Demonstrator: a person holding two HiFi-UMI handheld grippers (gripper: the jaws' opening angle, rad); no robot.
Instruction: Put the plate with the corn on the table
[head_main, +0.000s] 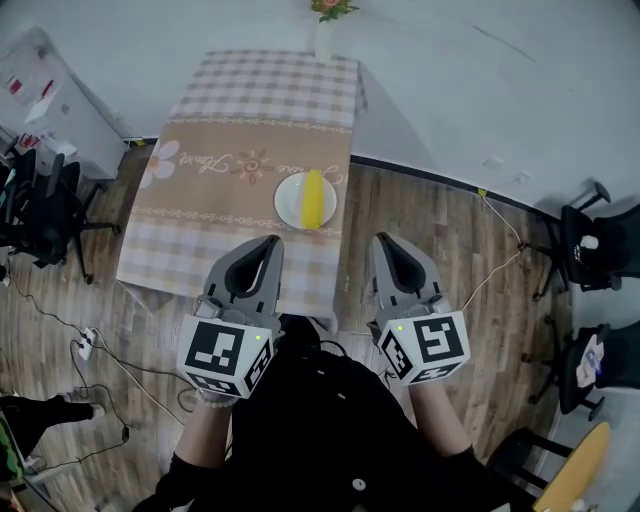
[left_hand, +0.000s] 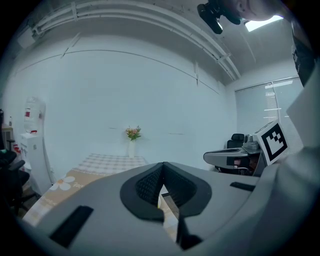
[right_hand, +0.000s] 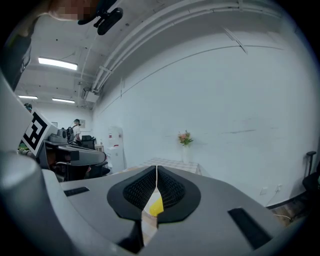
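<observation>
So both sets of jaws are squeezed fully together with nothing caught in them: the left gripper and the right gripper are held side by side at the near end of the table. Just past their tips, touching neither, the white plate sits on the checked cloth with the yellow corn lying on it. A vase of flowers stands at the table's far edge by the wall.
</observation>
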